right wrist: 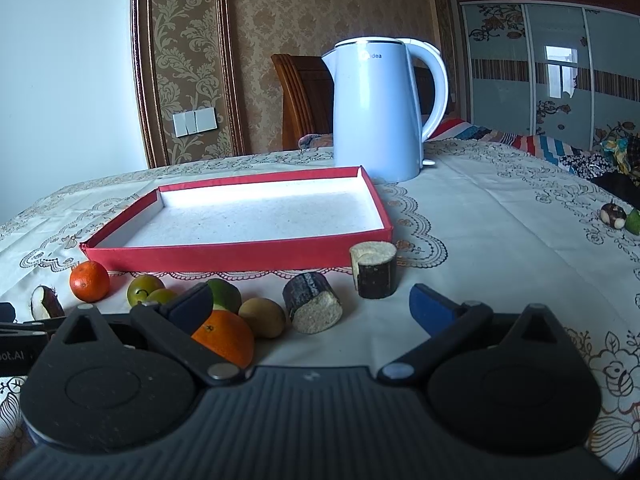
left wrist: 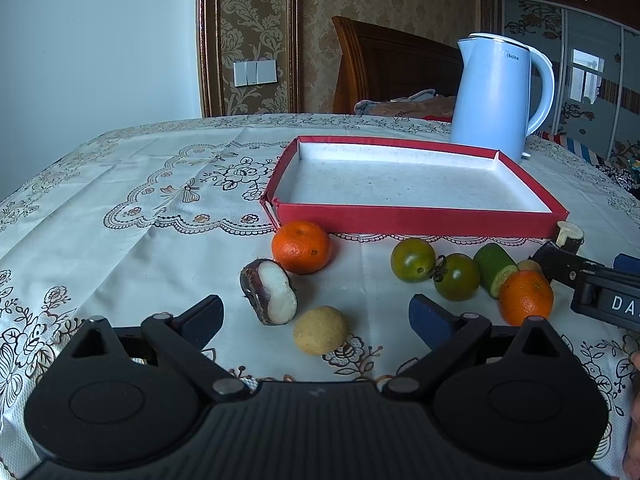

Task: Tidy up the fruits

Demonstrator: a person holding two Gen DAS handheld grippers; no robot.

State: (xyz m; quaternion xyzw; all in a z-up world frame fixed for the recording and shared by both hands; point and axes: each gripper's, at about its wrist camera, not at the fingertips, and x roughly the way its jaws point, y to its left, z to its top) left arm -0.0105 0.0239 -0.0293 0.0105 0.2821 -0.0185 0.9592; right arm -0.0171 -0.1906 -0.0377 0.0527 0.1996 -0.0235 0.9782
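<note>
Fruit lies loose on the tablecloth in front of a shallow red tray (left wrist: pixel 420 220) with a bare white floor. My left gripper (left wrist: pixel 316 316) is open above a cut dark-skinned piece with white flesh (left wrist: pixel 270 292) and a small yellow fruit (left wrist: pixel 320 330). Beyond them sit a tangerine (left wrist: pixel 301 246), two green tomatoes (left wrist: pixel 413 260), a green cut piece (left wrist: pixel 495 270) and a second tangerine (left wrist: pixel 526 298). My right gripper (right wrist: pixel 312 308) is open and holds nothing. A lying sugarcane chunk (right wrist: pixel 316 312) is just ahead of it, an upright chunk (right wrist: pixel 374 270) stands behind, and the tangerine (right wrist: pixel 224 336) is beside its left finger.
A pale blue electric kettle (right wrist: pixel 380 108) stands behind the red tray (right wrist: pixel 240 258). Two small pieces (right wrist: pixel 614 216) lie near the table's far right edge. A wooden chair back and a bed are past the table. Open tablecloth spreads left of the tray (left wrist: pixel 140 184).
</note>
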